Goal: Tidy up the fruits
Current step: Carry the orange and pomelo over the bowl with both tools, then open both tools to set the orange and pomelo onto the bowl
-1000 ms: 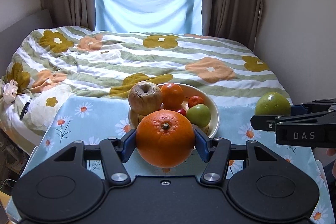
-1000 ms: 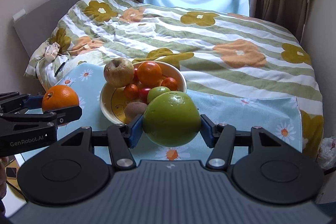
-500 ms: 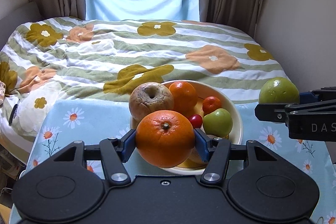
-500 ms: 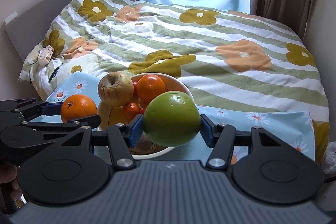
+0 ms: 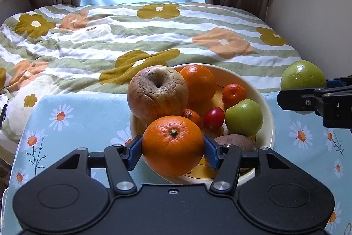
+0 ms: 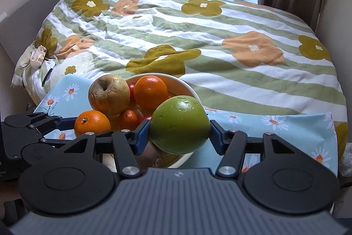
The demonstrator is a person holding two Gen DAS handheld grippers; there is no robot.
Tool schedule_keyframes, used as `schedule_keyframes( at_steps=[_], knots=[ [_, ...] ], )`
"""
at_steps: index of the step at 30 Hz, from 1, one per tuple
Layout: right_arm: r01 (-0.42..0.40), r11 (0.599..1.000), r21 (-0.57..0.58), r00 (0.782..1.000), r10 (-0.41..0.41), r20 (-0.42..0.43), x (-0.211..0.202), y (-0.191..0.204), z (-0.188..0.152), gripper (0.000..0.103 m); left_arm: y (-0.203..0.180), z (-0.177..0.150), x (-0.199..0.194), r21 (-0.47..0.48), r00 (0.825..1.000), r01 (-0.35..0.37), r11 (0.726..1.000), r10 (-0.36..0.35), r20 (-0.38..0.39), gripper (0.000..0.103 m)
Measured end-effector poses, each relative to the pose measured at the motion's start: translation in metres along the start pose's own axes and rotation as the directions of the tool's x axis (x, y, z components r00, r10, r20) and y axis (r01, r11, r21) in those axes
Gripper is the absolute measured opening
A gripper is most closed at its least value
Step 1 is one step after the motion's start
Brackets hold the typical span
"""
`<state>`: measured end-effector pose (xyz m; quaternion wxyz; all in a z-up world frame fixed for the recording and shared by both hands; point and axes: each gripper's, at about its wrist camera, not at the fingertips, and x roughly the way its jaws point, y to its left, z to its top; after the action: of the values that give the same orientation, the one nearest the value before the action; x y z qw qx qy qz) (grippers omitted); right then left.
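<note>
My left gripper (image 5: pixel 172 148) is shut on a large orange (image 5: pixel 172 144) and holds it over the near rim of a cream bowl (image 5: pixel 267 118). The bowl holds a wrinkled brown apple (image 5: pixel 157 94), another orange (image 5: pixel 198 84), a small green apple (image 5: pixel 244 117), small red and orange fruits and a brown fruit. My right gripper (image 6: pixel 179 132) is shut on a big green fruit (image 6: pixel 179 123) above the bowl's right edge (image 6: pixel 189 87). That green fruit shows at the right in the left wrist view (image 5: pixel 302 76), and the held orange at the left in the right wrist view (image 6: pixel 92 122).
The bowl stands on a table with a light blue daisy cloth (image 5: pixel 83 111). Behind it lies a bed with a striped floral duvet (image 5: pixel 154 32). Curtains and a covered window are at the back. A wall is close on the right.
Both grippers have moved forward and inward toward the bowl with their fruits still held. The bowl looks larger and closer in both views.
</note>
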<state>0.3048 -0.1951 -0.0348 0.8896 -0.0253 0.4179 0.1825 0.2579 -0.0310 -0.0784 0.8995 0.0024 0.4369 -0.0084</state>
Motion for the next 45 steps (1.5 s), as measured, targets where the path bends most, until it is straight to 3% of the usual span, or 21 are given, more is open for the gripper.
schedule_keyframes(
  at_steps=[8,10,11,12,20,30,45],
  knots=[
    [0.006,1.000,0.001,1.000,-0.006,0.001,0.002,0.003,0.002,0.072,0.002,0.001,0.007,-0.012,1.000,0.020,1.000,-0.021,-0.012,0.064],
    [0.005,1.000,0.001,1.000,-0.005,0.001,0.002,0.003,0.003,0.072,0.003,0.003,0.003,-0.013,1.000,0.027,1.000,-0.027,0.010,0.076],
    [0.004,1.000,-0.001,1.000,-0.004,0.002,0.002,0.004,0.004,0.072,0.003,0.003,0.000,-0.014,0.999,0.031,0.999,-0.030,0.024,0.088],
    [0.004,1.000,-0.003,1.000,-0.004,0.004,0.002,0.005,0.005,0.072,0.003,0.004,-0.004,-0.014,0.999,0.035,0.999,-0.035,0.035,0.092],
    [-0.026,0.999,-0.033,1.000,0.026,0.000,0.010,0.018,0.014,0.072,0.011,0.000,-0.027,-0.014,0.998,0.026,1.000,-0.025,0.052,0.092],
    [-0.098,0.982,-0.160,0.995,0.096,-0.019,0.045,0.046,0.016,0.072,0.036,-0.011,-0.060,-0.029,0.995,-0.007,1.000,0.009,0.095,0.093],
    [-0.130,0.971,-0.201,0.992,0.127,-0.027,0.073,0.059,0.002,0.072,0.061,-0.025,-0.063,-0.041,0.995,-0.023,0.999,0.027,0.094,0.093]
  ],
)
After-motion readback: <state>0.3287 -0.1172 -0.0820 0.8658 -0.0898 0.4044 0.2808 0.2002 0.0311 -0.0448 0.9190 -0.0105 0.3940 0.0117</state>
